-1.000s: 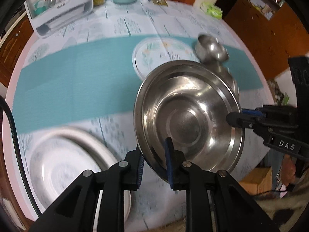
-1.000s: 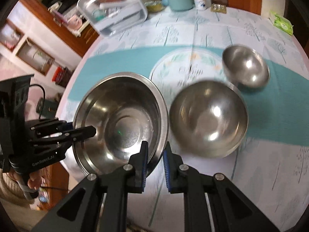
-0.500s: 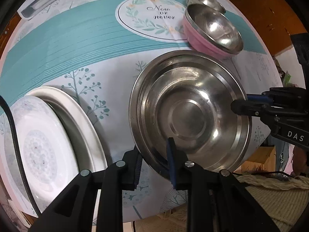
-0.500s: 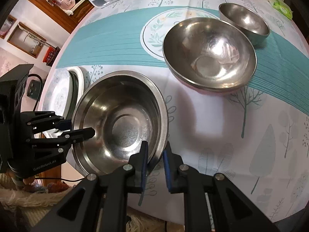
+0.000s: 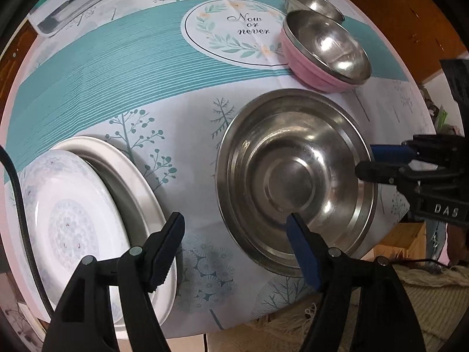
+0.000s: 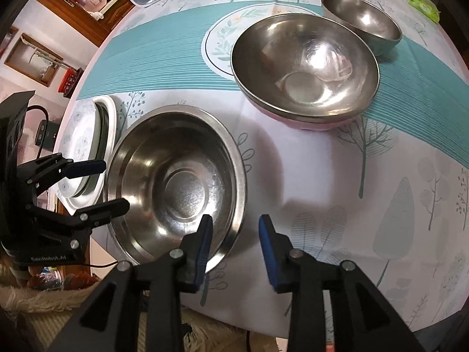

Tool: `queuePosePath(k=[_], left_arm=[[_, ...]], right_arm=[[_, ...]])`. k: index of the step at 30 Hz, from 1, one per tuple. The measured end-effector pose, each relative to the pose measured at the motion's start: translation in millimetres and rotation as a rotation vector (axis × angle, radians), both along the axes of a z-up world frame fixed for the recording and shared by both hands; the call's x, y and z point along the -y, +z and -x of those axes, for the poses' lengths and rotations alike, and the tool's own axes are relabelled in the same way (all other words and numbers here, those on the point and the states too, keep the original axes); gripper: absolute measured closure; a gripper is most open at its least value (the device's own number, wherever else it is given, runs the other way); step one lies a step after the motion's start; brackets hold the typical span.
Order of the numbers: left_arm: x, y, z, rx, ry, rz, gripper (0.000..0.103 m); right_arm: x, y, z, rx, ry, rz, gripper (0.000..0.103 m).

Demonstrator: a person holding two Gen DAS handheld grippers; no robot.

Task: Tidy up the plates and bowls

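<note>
A wide steel basin (image 5: 296,176) (image 6: 176,187) rests on the tablecloth near the table's front edge. My left gripper (image 5: 234,228) is open, its jaws either side of the basin's near rim. My right gripper (image 6: 234,228) is open too, its jaws straddling the basin's opposite rim; it shows in the left wrist view (image 5: 381,164). A white patterned plate (image 5: 67,223) lies tilted in a white dish (image 5: 137,187) to the left. A steel bowl (image 6: 304,64) sits nested in a pink bowl (image 5: 307,67). A smaller steel bowl (image 6: 363,23) stands behind them.
A clear plastic box (image 5: 76,3) stands at the far left of the table. A green packet (image 6: 422,3) lies at the far right. The table's front edge (image 5: 228,319) is just below the basin, with a shaggy rug (image 5: 425,290) on the floor beyond.
The basin has been set down on the table. Both grippers, shut on its rim before, have opened and let go.
</note>
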State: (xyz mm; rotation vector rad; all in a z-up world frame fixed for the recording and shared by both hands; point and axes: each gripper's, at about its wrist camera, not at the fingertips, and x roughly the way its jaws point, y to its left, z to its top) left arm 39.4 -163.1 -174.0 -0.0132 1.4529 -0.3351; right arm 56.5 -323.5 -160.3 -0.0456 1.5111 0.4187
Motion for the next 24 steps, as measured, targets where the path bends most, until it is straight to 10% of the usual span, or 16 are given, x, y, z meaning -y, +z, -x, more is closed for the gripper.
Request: queuePosePath(k=[24], left_arm=[[1,35,-14,0.112,0.075,0.029,0.032]], right_arm=[[5,12,3,0.062,0.027,0.003,0.070]])
